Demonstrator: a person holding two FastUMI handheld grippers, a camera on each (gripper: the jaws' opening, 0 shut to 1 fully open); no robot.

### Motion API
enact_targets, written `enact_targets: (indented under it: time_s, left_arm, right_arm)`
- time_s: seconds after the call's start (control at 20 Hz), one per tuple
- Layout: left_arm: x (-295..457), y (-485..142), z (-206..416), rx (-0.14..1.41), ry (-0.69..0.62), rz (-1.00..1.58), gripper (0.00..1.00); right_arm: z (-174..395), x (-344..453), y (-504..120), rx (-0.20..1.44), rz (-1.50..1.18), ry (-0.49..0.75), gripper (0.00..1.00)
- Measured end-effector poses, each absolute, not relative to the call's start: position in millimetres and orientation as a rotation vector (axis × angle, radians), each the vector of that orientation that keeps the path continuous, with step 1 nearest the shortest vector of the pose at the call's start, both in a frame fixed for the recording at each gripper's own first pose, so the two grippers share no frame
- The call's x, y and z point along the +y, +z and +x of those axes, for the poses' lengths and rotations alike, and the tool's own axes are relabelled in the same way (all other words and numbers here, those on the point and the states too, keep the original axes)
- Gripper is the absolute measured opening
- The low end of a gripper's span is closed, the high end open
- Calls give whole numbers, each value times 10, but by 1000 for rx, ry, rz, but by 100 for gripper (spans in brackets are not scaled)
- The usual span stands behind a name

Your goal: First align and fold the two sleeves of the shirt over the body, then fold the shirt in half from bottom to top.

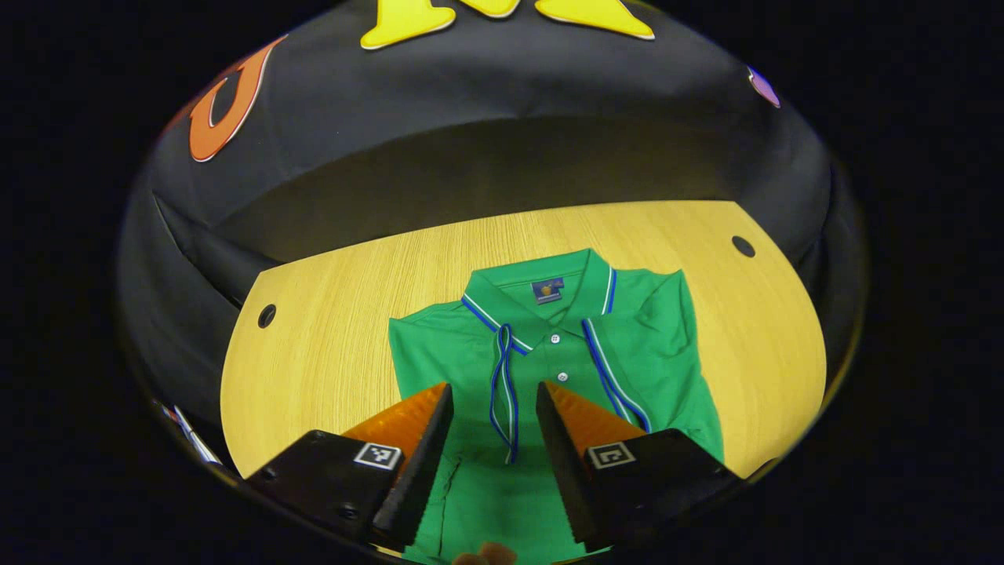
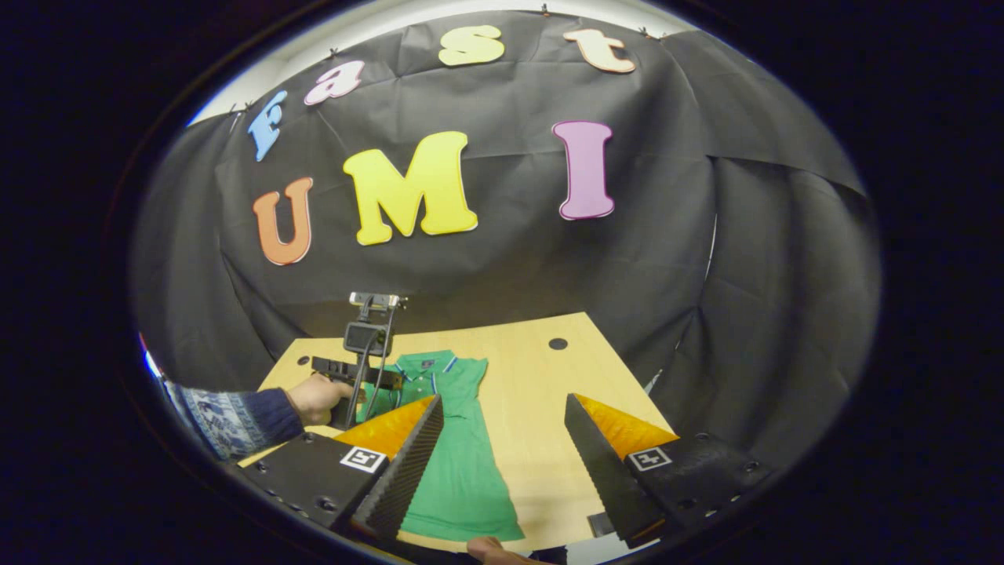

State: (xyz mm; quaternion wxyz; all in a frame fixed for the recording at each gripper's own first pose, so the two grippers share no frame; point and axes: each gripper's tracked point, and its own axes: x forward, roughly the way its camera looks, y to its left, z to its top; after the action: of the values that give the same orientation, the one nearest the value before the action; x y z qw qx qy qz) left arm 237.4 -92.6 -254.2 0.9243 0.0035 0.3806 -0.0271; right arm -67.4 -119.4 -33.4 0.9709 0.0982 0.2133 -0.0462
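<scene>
A green polo shirt with blue-and-white trim lies flat on the wooden table, collar toward the far side. Both sleeves are folded in over the body, their striped cuffs running down the chest. My left gripper hovers open over the shirt's middle with nothing between its fingers. In the right gripper view the shirt looks long and narrow. There the left gripper is held by a hand above the shirt's upper left. My right gripper is open and raised above the shirt's lower right side, holding nothing.
The table has round cable holes at its far corners. Black cloth wall surrounds the table on three sides. A patterned sleeve reaches in from the left. A fingertip shows at the near edge.
</scene>
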Motion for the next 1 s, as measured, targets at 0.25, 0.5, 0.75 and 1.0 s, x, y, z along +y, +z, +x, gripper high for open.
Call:
enact_targets:
  time_s: [0.25,0.5,0.75,1.0]
  left_arm:
    - [-600,-1730,2021,605,-47,-98,77]
    - [-131,-937,1429,368,-25,-28,100]
    - [147,-891,628,276,-6,-43,100]
    - [321,-789,79,151,17,-94,100]
  right_arm:
    - [-526,-1009,-314,410,144,-40,92]
    - [-319,-769,-131,286,55,12,92]
    - [-188,-422,-361,320,-9,83,96]
    - [-179,-180,-953,415,-85,129,97]
